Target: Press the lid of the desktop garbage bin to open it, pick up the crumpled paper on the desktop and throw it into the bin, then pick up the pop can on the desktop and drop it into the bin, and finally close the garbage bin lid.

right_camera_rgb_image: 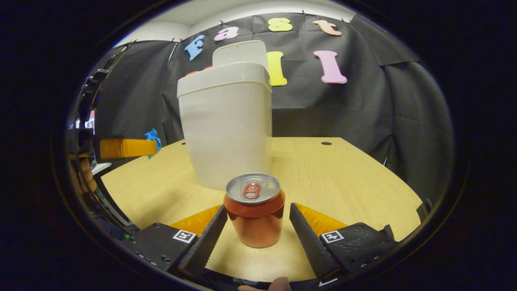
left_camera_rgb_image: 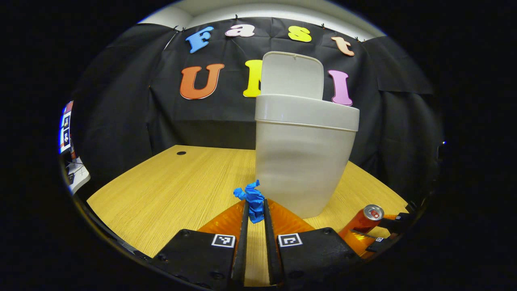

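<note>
We have the garbage bin (left_camera_rgb_image: 305, 161) standing on the desk (left_camera_rgb_image: 169, 186) with its lid (left_camera_rgb_image: 291, 74) already tipped up, so the opening is ready. Our left gripper (left_camera_rgb_image: 254, 212) is nearly closed, its two fingers pinching the blue crumpled paper (left_camera_rgb_image: 252, 199) just in front of the bin's lower left corner. From the right gripper view the paper looks raised off the desk, out to the bin's left.

Our right gripper (right_camera_rgb_image: 255, 226) stands wide apart around the pop can (right_camera_rgb_image: 254, 210), which sits upright on the desk directly in front of the bin. There are gaps on both sides, so it grips nothing yet.

The risks, as we judge them: the paper is held only at the fingertips, so it could slip free on the climb to the bin's rim and land on the desk. The bin is tall and looks light; a knock against its wall could shift it or bring the lid down. The open right fingers sit close enough to tip the can.
</note>
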Motion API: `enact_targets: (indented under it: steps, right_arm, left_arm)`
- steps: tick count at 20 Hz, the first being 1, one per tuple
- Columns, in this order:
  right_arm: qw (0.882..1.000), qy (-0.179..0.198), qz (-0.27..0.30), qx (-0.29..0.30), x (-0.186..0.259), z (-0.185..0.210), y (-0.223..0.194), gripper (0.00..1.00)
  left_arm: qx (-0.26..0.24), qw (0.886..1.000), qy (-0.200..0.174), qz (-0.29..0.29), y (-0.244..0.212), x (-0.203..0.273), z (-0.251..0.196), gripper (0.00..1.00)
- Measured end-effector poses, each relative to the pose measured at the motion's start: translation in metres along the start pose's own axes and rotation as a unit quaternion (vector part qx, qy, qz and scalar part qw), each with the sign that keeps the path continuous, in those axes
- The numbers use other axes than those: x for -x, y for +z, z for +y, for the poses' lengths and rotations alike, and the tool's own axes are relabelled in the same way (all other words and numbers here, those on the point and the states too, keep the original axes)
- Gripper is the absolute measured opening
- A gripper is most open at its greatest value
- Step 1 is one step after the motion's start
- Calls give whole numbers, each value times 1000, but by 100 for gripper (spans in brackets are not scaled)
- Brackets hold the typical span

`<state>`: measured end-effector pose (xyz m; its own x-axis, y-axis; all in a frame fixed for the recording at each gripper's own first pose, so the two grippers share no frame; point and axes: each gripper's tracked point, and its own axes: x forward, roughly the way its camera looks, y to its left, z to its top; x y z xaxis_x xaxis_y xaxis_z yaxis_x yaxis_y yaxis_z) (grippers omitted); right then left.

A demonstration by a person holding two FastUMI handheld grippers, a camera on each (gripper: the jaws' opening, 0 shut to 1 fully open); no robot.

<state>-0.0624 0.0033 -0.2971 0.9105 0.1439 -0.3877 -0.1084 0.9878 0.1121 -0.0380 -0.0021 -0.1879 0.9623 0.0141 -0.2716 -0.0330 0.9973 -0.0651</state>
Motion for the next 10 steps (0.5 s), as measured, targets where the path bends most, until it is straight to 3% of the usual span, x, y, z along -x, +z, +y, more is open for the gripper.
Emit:
enact_targets:
  steps: [10]
  right_arm:
    - [1000, 2, 14, -11, -9, -1, -10, 98]
  left_arm:
    - [0, 997, 12, -73, 65, 7, 9, 24]
